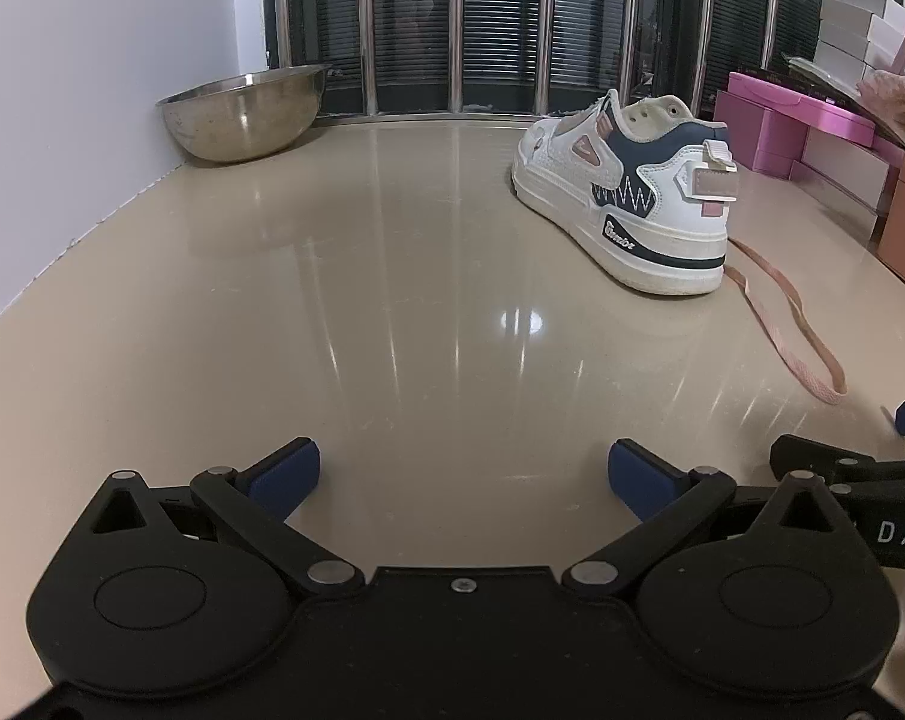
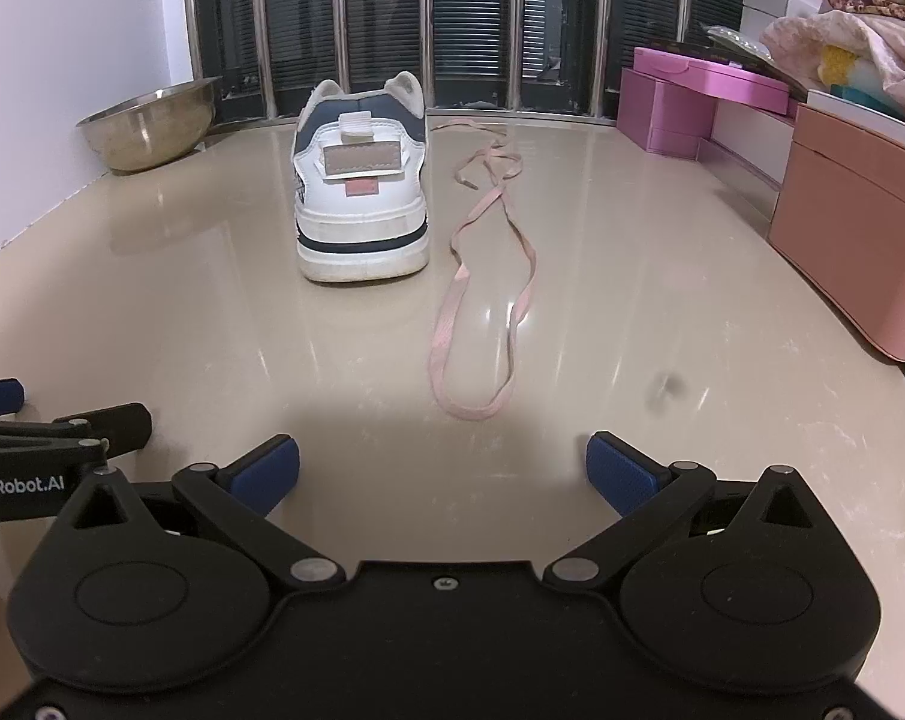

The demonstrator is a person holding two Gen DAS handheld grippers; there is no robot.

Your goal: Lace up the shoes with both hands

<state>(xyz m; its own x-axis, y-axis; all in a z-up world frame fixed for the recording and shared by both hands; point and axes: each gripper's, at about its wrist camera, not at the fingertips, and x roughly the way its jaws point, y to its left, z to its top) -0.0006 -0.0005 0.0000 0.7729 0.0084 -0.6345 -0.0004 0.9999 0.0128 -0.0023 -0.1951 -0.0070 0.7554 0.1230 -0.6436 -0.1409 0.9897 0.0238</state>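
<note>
Your left gripper (image 1: 464,480) sits low over the table (image 1: 392,312), jaws spread wide, nothing between the blue pads (image 1: 287,474). Your right gripper (image 2: 443,471) is the same: jaws wide apart, empty, low over the table.

The shoe (image 2: 361,192) stands upright on the table, well ahead of both grippers, heel toward you. From the right wrist only the heel and its tab show; toe, tongue and eyelets are hidden behind the heel. From the left wrist you see the shoe's left side and a few eyelet holes near the collar, but the front is turned away, so you cannot tell how far it is laced.

The pink lace (image 2: 482,276) lies loose on the table just right of the shoe, in a long narrow loop whose near bend lies ahead of the right gripper, apart from it. Its far end runs back beside the shoe toward the window (image 2: 452,18); whether it enters any eyelet cannot be made out. In the left wrist view the shoe's heel hides the lace's far part.

A steel bowl (image 1: 245,114) sits in the far left corner. Boxes (image 2: 854,204) stacked on the right are cut off by the frame edge. Each gripper shows only partly at the edge of the other's view.
</note>
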